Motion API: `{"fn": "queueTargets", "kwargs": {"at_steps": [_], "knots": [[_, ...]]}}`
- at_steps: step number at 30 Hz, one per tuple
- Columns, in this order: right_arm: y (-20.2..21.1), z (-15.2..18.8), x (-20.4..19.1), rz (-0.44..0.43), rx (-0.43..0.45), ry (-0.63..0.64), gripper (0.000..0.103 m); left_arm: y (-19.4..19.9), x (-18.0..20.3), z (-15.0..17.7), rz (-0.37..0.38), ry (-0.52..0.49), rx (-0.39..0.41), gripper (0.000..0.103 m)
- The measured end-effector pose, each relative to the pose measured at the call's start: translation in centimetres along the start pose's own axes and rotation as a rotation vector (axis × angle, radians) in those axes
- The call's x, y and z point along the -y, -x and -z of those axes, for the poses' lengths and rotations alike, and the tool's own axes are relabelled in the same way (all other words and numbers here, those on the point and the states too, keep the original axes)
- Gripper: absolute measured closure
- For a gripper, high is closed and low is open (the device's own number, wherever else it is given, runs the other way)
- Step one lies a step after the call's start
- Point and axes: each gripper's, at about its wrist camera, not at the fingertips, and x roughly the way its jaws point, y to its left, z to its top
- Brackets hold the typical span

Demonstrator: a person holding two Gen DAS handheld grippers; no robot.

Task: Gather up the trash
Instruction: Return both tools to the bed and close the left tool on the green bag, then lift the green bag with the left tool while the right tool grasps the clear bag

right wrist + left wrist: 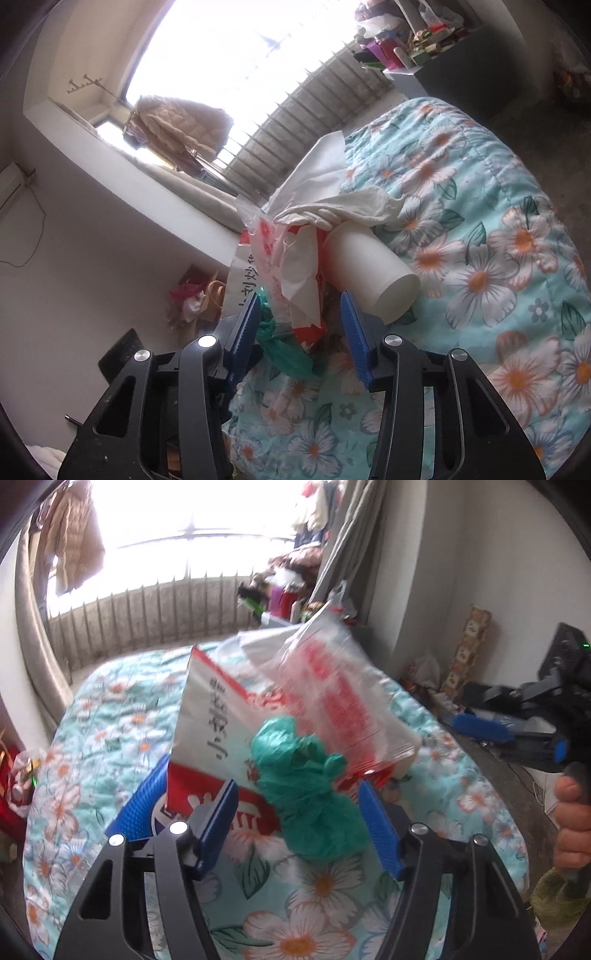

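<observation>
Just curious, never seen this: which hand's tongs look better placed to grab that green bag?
Probably the left. Its tongs already straddle the green bag, pads open either side. The right tongs see only its edge, behind wrappers.

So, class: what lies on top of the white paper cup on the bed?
A crumpled white tissue drapes over the closed end of the white paper cup, which lies on its side on the floral quilt. The cup's base is covered, so it cannot be seen.
</observation>
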Motion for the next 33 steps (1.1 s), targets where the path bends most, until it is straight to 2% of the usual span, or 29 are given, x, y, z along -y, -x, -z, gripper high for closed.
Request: {"fn": "queueTargets", "kwargs": {"at_steps": [2,4,7,9,19,22,26,27,29,33], "knots": [[0.1,-0.4,-0.1,-0.009,0.004,-0.007,0.065,-0.7,-0.4,0.0,-0.013,0.029,-0.02,0.041],[0.1,-0.8,-0.2,-0.017,-0.001,-0.022,0.074,-0.9,-0.6,0.1,-0.014,0.044,-0.024,0.045],[-0.3,-0.9,-0.3,-0.033,-0.009,-0.036,0.084,-1.1,-0.7,0.2,-0.017,0.049,-0.02,0.058],[-0.2,-1.0,-0.6,-0.045,-0.009,-0.031,0.085,-1.0,-0.7,0.3,-0.007,0.059,-0.021,0.072],[-0.7,-1.3,-2.7,-0.021,-0.017,0.025,0.086,0.9,-1.3,0.9,0.025,0.103,-0.001,0.078],[-1.0,-1.0,-3.3,-0.026,-0.031,0.042,0.084,2.1,-1.2,1.6,0.024,0.102,0.0,0.078],[-2.7,-1.0,-5.0,0.012,-0.063,0.111,0.081,3.3,-1.3,3.2,0.018,0.117,-0.022,0.078],[-3.1,-1.0,-5.3,0.024,-0.067,0.129,0.081,3.5,-1.3,3.6,0.018,0.12,-0.027,0.083],[-4.3,-1.3,-6.5,0.075,-0.068,0.195,0.081,3.7,-1.4,4.5,0.001,0.124,-0.049,0.103],[-6.4,-2.3,-7.9,0.158,-0.06,0.289,0.081,3.5,-2.1,5.8,0.005,0.161,-0.078,0.103]]}}
